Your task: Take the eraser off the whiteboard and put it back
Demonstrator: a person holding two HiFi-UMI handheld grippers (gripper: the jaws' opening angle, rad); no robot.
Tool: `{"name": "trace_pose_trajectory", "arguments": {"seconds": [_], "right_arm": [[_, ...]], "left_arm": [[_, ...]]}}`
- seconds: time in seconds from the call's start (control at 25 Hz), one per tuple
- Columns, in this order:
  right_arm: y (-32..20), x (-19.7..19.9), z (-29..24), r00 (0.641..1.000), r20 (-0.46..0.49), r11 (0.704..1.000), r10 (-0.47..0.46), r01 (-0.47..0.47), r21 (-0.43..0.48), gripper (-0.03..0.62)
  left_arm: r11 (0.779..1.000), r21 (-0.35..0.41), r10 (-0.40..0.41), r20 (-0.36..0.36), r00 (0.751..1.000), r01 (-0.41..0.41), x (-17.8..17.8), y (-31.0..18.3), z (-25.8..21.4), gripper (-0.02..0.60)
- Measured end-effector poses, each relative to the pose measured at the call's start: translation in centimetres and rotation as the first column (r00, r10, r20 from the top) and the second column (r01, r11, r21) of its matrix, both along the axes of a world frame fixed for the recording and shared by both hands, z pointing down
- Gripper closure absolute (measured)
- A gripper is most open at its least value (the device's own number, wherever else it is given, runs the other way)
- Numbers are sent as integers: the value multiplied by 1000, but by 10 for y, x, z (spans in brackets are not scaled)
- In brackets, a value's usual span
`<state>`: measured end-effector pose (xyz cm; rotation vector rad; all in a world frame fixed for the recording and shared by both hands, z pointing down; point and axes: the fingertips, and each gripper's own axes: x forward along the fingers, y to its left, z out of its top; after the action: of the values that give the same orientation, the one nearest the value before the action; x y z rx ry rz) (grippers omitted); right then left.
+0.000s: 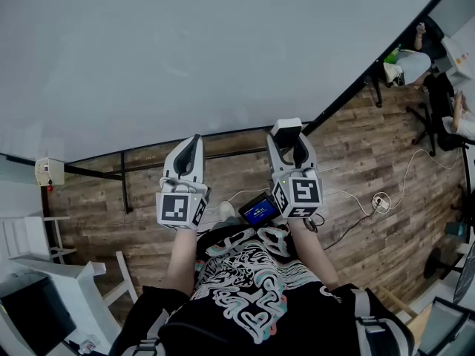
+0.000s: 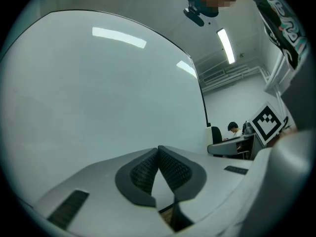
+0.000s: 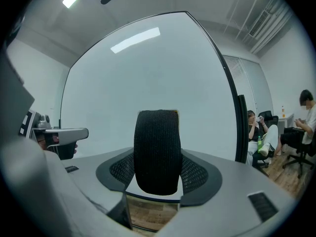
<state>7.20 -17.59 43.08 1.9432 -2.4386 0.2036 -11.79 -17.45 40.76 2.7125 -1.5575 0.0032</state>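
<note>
A large whiteboard [image 1: 185, 50] fills the upper head view, and both grippers point level at it. My right gripper [image 1: 288, 141] is shut on the eraser [image 1: 286, 129], whose white body shows between the jaws near the board's lower edge. In the right gripper view the eraser's black felt [image 3: 157, 147] stands upright between the pads, with the whiteboard [image 3: 148, 68] behind it. I cannot tell whether the eraser touches the board. My left gripper [image 1: 194, 144] is beside it on the left. Its jaws meet at the tips [image 2: 158, 151] with nothing between them, facing the whiteboard [image 2: 98, 93].
The board's black stand [image 1: 126, 180] rests on a wood floor. Cables and a power strip [image 1: 380, 200] lie to the right. People sit on chairs at the far right [image 1: 407, 64] [image 3: 256, 132]. White furniture [image 1: 44, 273] stands at lower left. A small lit screen [image 1: 260, 211] hangs at my chest.
</note>
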Motion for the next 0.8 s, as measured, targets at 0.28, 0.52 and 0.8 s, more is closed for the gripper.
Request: {"name": "trace_pose_trajectory", "arguments": {"seconds": [0.28,0.52,0.8], "right_arm": [[-8,-1,3,1000,0,1000,-8,8,-9,341],[-14,-1,5,1000,-2,1000,-12,12,-12,341],[-21,0,6,1000,1,1000,-16,16,-13,341]], "left_arm": [[1000,-6,-15,0,1000,15,-3,-6,2,558],[1000,-10,-22,-5,1000,22,-4,-12,5,560],[1000,-9,-25,0,1000,25,-2,-16,4,559]]}}
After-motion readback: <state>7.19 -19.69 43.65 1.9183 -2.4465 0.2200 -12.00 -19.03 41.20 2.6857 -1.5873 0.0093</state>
